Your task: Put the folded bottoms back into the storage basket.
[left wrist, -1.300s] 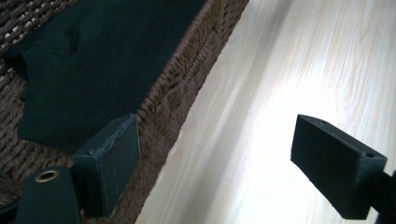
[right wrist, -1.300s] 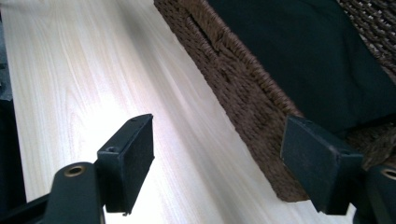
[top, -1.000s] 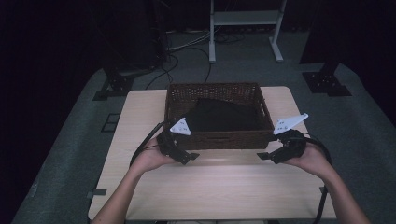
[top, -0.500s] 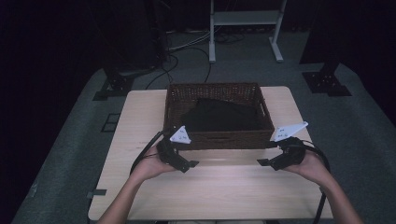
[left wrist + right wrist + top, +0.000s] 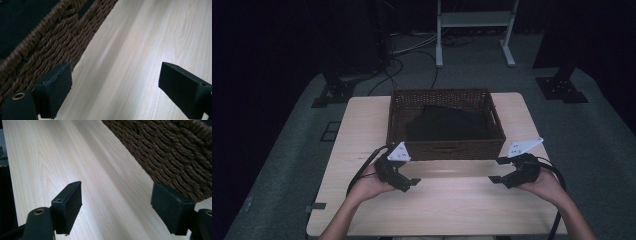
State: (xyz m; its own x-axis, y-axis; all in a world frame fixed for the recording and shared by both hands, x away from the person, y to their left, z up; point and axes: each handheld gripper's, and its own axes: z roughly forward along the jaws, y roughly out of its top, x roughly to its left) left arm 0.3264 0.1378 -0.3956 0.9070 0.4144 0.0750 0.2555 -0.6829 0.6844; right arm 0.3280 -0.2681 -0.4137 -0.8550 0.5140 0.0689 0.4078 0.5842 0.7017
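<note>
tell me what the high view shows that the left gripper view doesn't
Only the high view: both hands, the right gripper, the whole basket, the floor and a metal stand behind the table. Only the left gripper view: the left gripper fingers close up, open with bare wood between them, and the basket's weave. Both: the basket, the dark cloth in it, and the table.

Both grippers black: left gripper (image 5: 404, 181) and right gripper (image 5: 502, 176) each topped by a grey three-cornered plate, black cable looping off each. Jaws blocky, matte, small screw holes; brass-ringed holes at the base. Forearms bare, no sleeves.
</note>
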